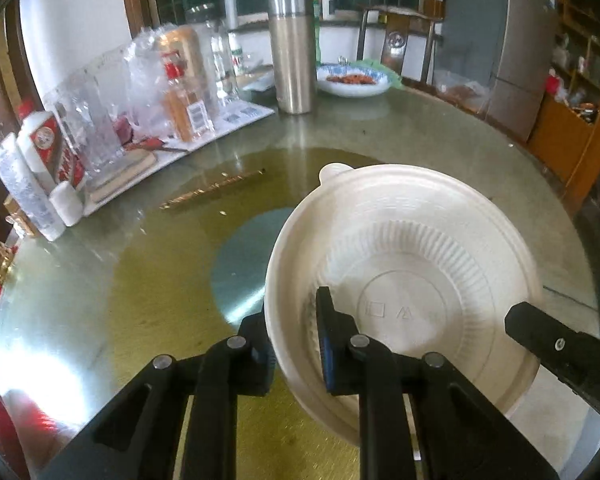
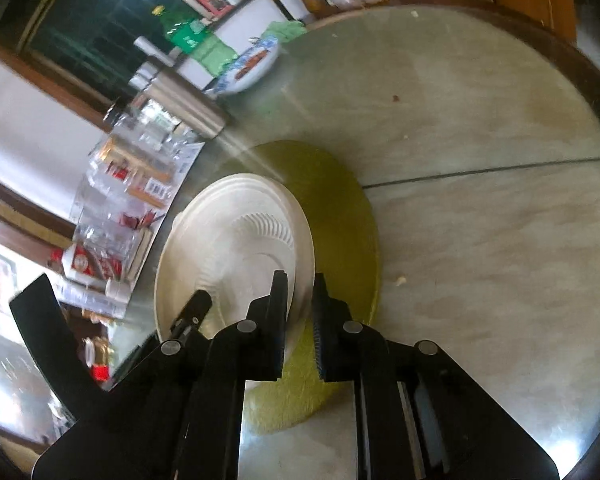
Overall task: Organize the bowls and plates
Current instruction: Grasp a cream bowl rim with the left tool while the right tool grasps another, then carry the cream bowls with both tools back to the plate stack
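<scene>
I have the white bowl [image 1: 404,280] pinched at two rim spots: my left claw [image 1: 296,344] clamps its near-left rim, one finger inside, one outside, and my right claw [image 2: 300,320] grips the opposite rim the same way. The bowl sits tilted over the round yellow-green mat [image 2: 340,216] at the middle of the surface [image 2: 480,120]. Clutter of bottles [image 1: 36,148] and a steel tumbler [image 1: 292,56] lines the left edge; the right side lies open.
</scene>
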Tool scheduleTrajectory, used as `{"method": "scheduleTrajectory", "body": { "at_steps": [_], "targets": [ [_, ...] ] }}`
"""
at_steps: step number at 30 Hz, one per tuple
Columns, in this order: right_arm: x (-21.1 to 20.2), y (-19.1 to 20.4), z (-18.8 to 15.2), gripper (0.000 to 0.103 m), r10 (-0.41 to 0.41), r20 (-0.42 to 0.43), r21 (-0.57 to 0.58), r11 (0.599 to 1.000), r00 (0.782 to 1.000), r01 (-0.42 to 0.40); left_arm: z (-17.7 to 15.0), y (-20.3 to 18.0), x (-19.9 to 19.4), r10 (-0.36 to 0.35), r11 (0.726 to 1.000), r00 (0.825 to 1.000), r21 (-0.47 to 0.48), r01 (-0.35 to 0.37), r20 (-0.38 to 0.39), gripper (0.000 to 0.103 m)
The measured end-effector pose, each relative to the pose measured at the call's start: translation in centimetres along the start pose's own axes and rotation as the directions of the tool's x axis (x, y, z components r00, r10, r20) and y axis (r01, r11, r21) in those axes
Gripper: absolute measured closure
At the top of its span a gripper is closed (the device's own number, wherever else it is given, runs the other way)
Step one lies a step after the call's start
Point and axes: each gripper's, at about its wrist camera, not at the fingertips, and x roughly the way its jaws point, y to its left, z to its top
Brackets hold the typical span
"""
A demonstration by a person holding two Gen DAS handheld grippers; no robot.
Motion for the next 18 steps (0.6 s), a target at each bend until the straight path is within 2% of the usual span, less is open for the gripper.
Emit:
{"method": "scheduleTrajectory", "body": {
  "at_steps": [7, 11, 18],
  "targets": [
    [-3.8, 0.8, -3.2, 0.092, 0.013, 0.054, -0.012, 1.0, 0.998, -0.013, -2.4, 0.9, -4.0, -0.023, 1.0, 0.998, 0.021, 0.022, 0.058, 0.086],
    [-4.7, 1.1, -5.2, 0.092, 0.004, 0.079, -0.016, 1.0, 0.997, -0.002, -4.0, 1.5, -4.6, -0.039, 0.999, 0.997, 0.015, 0.038, 0.064, 0.086],
    [-5.1, 1.9, -7.4, 0.092, -0.022, 0.076, -0.031, 0.999, 0.997, 0.024, -5.8, 2.9, -4.7, -0.065, 0.998, 0.997, 0.002, 0.065, 0.048, 0.086]
  ]
}}
